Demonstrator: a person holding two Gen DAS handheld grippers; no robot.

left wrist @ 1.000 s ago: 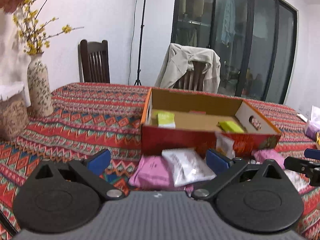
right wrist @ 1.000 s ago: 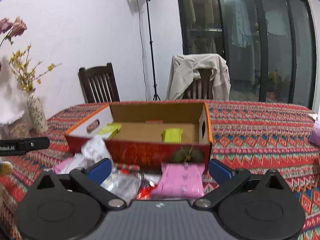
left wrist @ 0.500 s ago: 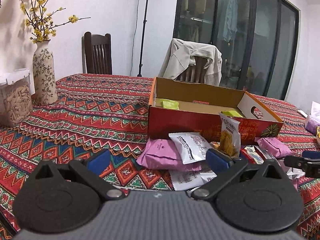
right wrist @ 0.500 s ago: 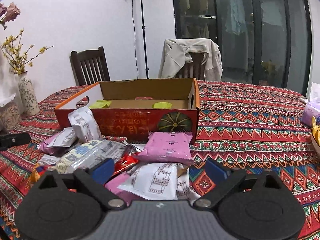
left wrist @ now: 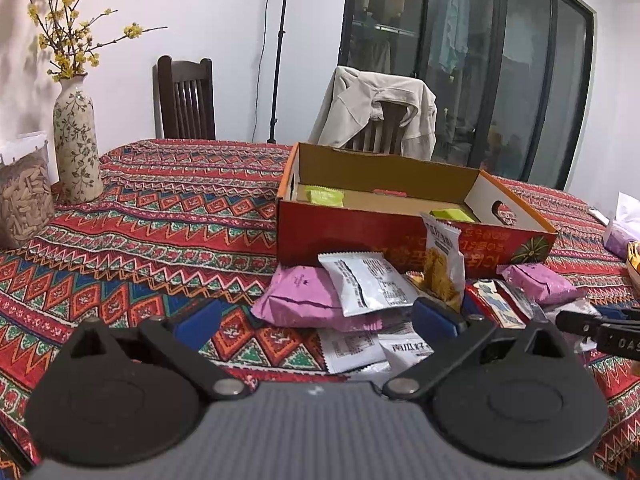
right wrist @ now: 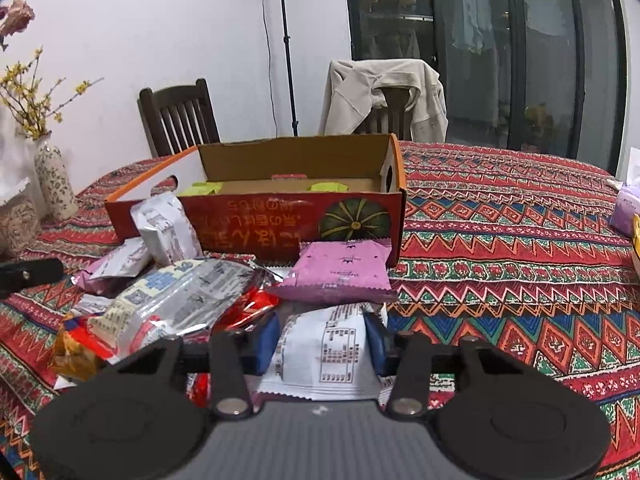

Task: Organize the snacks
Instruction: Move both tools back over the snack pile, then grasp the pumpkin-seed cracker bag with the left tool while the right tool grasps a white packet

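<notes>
Between the blue pads of the right gripper (right wrist: 322, 342) lay a white snack packet (right wrist: 326, 354), flat on the desk (right wrist: 520, 248), its long axis running from near to far along the gripper's line, printed side up. The jaws had just been closing and now pressed on the packet's two long edges. Just beyond it a purple packet (right wrist: 340, 272) rested against the near wall of the open cardboard box (right wrist: 280, 220), which held green packets (right wrist: 328, 187) on its floor.

Only the right wrist view showed this grip; in the left wrist view the right gripper appeared merely as a dark tip (left wrist: 600, 328) at the right edge. That view instead showed the left gripper (left wrist: 316, 320) with jaws spread wide and nothing between them, tilted down toward a purple pouch (left wrist: 304, 300) and a white packet (left wrist: 368, 282) lying across it. A tall chip packet (left wrist: 442, 264) leaned upright against the box front. Far left stood a flowered vase (left wrist: 76, 148).
</notes>
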